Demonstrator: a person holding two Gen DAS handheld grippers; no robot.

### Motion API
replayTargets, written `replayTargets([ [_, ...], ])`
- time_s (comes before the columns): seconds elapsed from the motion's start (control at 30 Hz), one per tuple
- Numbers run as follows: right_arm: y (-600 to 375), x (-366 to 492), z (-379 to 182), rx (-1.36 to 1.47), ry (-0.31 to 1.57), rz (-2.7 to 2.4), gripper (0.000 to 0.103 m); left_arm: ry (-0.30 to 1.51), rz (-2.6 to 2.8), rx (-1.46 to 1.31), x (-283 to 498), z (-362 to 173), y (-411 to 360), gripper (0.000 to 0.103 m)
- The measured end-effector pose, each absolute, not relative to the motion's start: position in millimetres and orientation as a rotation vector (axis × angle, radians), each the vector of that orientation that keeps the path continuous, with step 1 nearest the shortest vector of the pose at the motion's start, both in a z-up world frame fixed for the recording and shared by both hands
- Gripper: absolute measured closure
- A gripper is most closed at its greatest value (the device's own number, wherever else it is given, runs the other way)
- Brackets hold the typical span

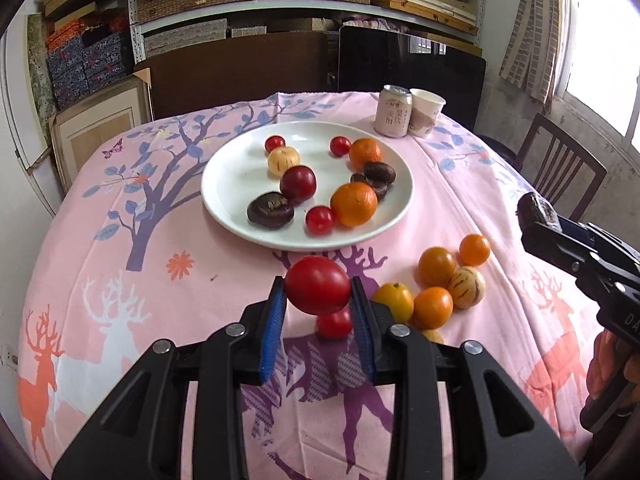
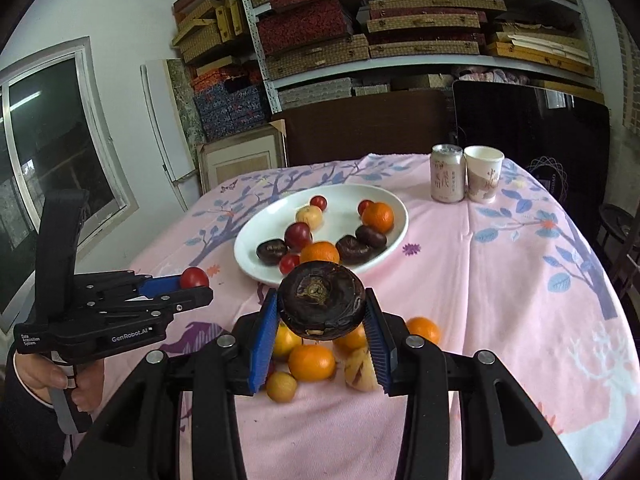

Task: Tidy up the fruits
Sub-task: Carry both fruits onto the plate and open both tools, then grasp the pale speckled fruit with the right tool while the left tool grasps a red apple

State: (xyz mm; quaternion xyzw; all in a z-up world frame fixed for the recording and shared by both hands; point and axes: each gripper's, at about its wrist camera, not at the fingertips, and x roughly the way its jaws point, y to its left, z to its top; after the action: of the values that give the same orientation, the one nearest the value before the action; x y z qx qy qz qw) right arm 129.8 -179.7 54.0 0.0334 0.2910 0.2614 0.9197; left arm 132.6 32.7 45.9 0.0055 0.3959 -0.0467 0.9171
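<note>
My left gripper (image 1: pixel 318 286) is shut on a red tomato (image 1: pixel 318 285) and holds it above the cloth, short of the white plate (image 1: pixel 224 196). My right gripper (image 2: pixel 322 306) is shut on a dark brown water chestnut (image 2: pixel 322 305), held above a pile of loose fruit (image 2: pixel 312 362). The plate (image 2: pixel 394 204) holds several tomatoes, oranges (image 1: pixel 354 204) and dark chestnuts (image 1: pixel 270 209). Loose oranges and a striped fruit (image 1: pixel 466 287) lie on the cloth right of my left gripper. The left gripper also shows in the right wrist view (image 2: pixel 192 282), and the right gripper shows in the left wrist view (image 1: pixel 536 210).
A pink patterned cloth (image 1: pixel 120 272) covers the round table. A drink can (image 1: pixel 393 111) and a paper cup (image 1: pixel 426 112) stand at the far edge behind the plate. A wooden chair (image 1: pixel 560 168) stands at the right. Shelves of boxes (image 2: pixel 360 32) fill the back wall.
</note>
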Motion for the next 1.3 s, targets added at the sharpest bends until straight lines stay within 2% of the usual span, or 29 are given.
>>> replayTargets([
  [0.2,-157,166,70,0.072,0.599,0.561,0.061,0.801,-0.025,-0.048,166,58,39,0.072],
  [0.63,-107,257,24,0.125,0.775,0.537,0.060,0.898,0.076,-0.092,239,17,54,0.071],
  [0.67,-108,260,22,0.147,0.777,0.533,0.057,0.902,0.079,-0.101,241,14,56,0.061],
  [0.7,-109,263,20,0.169,0.783,0.534,0.050,0.897,0.084,-0.112,242,13,57,0.039],
  [0.77,-113,264,18,0.200,0.781,0.529,0.047,0.852,0.120,-0.108,238,16,58,0.026],
  [0.93,-126,253,22,0.199,0.772,0.542,0.047,0.843,0.109,-0.091,231,23,55,0.026],
  [1.0,-134,246,24,0.206,0.768,0.541,0.046,0.841,0.112,-0.080,227,25,54,0.021],
  [1.13,-152,234,26,0.222,0.772,0.535,0.039,0.834,0.114,-0.062,212,29,48,0.016],
  [1.3,-173,215,23,0.223,0.780,0.522,0.037,0.836,0.100,-0.031,190,28,39,0.013],
])
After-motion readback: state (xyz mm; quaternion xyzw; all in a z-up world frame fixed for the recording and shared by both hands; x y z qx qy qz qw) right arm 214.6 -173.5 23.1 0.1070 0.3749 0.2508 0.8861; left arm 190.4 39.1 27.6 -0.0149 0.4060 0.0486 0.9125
